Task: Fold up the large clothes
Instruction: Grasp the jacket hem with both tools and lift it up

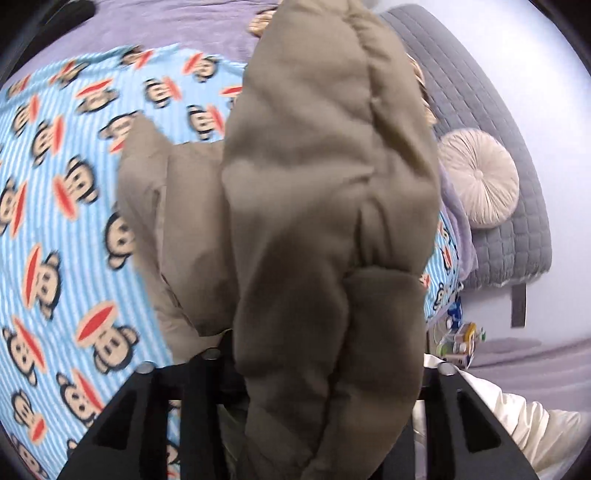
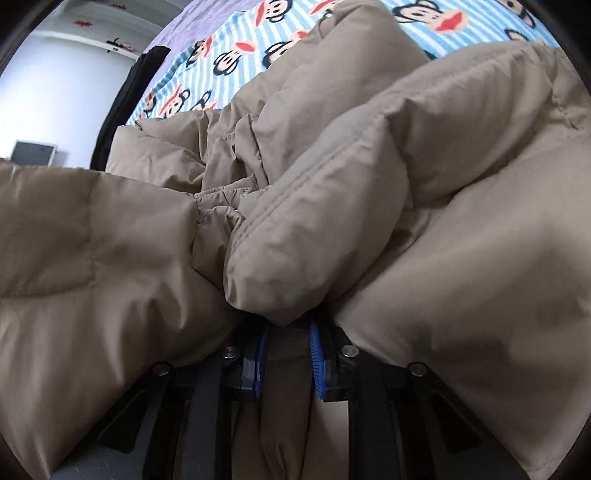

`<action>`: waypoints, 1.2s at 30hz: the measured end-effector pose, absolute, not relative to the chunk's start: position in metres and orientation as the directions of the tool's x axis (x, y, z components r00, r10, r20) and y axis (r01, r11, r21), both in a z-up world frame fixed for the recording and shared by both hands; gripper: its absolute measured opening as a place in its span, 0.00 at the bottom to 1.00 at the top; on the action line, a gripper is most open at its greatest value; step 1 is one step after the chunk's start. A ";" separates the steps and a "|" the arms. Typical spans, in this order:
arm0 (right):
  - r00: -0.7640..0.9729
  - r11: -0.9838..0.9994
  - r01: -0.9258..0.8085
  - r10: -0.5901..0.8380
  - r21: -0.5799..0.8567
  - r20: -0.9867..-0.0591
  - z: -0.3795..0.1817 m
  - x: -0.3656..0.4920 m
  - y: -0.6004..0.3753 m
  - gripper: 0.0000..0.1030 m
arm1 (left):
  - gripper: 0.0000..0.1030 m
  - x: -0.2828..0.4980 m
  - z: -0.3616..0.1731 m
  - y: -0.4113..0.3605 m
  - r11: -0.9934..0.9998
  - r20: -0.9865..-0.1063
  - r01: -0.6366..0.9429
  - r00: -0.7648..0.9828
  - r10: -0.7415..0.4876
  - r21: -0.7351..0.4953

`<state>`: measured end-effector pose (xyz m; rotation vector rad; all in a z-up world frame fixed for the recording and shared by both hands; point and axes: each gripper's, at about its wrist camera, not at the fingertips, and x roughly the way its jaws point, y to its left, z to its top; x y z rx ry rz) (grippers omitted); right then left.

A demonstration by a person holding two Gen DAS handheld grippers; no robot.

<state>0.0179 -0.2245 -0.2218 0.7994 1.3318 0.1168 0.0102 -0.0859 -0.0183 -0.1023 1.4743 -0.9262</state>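
1. Left gripper point(image 1: 295, 373): black frame along the bottom of the left wrist view. Fingertips buried under the khaki puffer jacket point(image 1: 325, 192). Can't tell how the jaws stand; fabric covers them.
2. In that view the jacket rises from the gripper up through frame centre to the top edge, a tall bunched mass. A smaller flap of it sticks out at centre left.
3. Behind it: monkey-print blanket point(image 1: 55, 221), blue and white stripes, fills the left half of the frame.
4. Upper right: grey quilted headboard point(image 1: 491, 110) with a round cream cushion point(image 1: 480, 177) against it. Lilac sheet point(image 1: 184, 22) across the top left.
5. Lower right: white fabric point(image 1: 517, 417) at the frame edge, small colourful clutter above it, too small to identify.
6. Right gripper point(image 2: 286, 354): bottom centre of the right wrist view, blue pads point(image 2: 317, 358) visible on both fingers. Jaws pinch a fold of jacket point(image 2: 295, 221) that runs down between the pads.
7. In that view the jacket fills nearly the whole frame: puffy quilted sections left, centre and right, a stitched edge running diagonally through centre.
8. The same blanket point(image 2: 236, 44) shows across the top, beyond the jacket.
9. Upper left: black strip point(image 2: 125, 96) along the bed edge, pale wall behind it.
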 end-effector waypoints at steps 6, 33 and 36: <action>0.376 0.643 0.404 0.531 0.650 -0.760 -0.185 -0.035 -0.277 0.24 | 0.71 0.009 -0.027 -0.156 0.570 -0.739 0.482 -0.323 -0.591 -0.666; 0.535 0.619 0.476 0.360 0.625 -0.764 -0.109 -0.176 -0.331 0.22 | 0.71 0.002 -0.065 -0.239 0.586 -0.855 0.750 0.052 -0.515 -0.307; 0.499 0.690 0.506 0.256 0.518 -0.828 -0.106 -0.176 -0.331 0.16 | 0.71 0.027 -0.061 -0.200 0.700 -0.866 0.694 0.237 -0.440 -0.166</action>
